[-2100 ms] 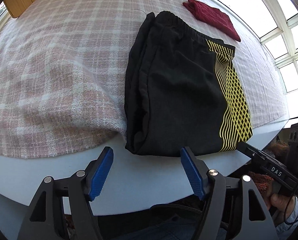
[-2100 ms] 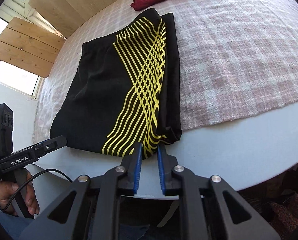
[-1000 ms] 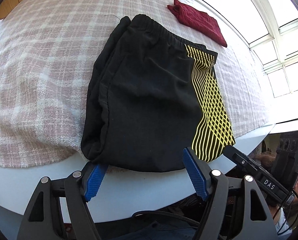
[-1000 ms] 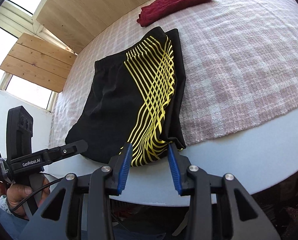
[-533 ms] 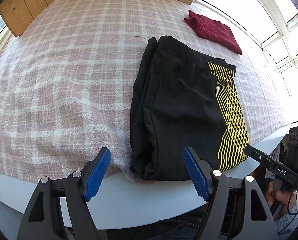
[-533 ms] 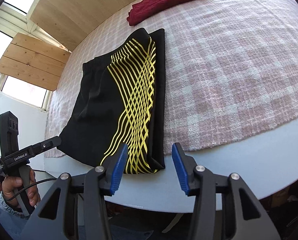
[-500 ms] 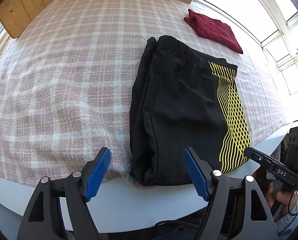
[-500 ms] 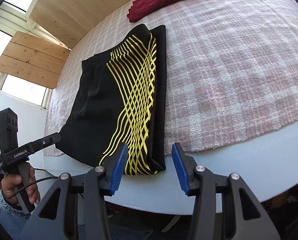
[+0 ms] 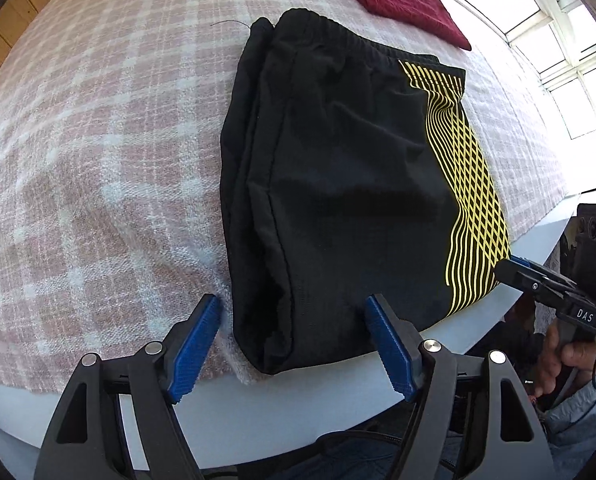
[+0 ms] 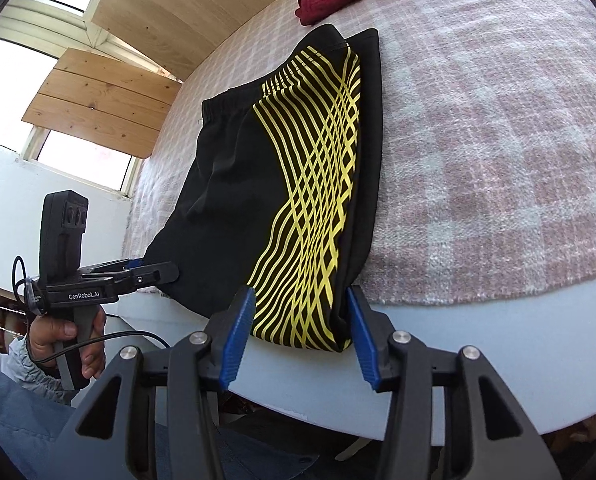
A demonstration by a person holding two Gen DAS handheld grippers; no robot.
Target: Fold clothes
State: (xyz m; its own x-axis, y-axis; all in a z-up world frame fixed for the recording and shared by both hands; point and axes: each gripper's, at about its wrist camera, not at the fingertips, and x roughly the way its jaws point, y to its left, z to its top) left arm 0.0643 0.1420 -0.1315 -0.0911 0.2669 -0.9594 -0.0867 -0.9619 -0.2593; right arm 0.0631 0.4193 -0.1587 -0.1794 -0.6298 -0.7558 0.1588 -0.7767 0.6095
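Jaws of the left gripper [image 9: 294,336] fill the bottom of the left wrist view, closing, blue pads apart with the near hem of the black shorts [image 9: 337,184] between them, not pressed. In the right wrist view the right gripper [image 10: 299,322] stands about half open at bottom centre, the yellow-striped corner of the shorts between its pads, whether touched I cannot tell. The shorts lie folded on the pink checked blanket [image 9: 98,140], hem at the table's [image 10: 497,340] near edge. Beyond, at the top of each frame, lies a folded dark red garment [image 9: 401,4].
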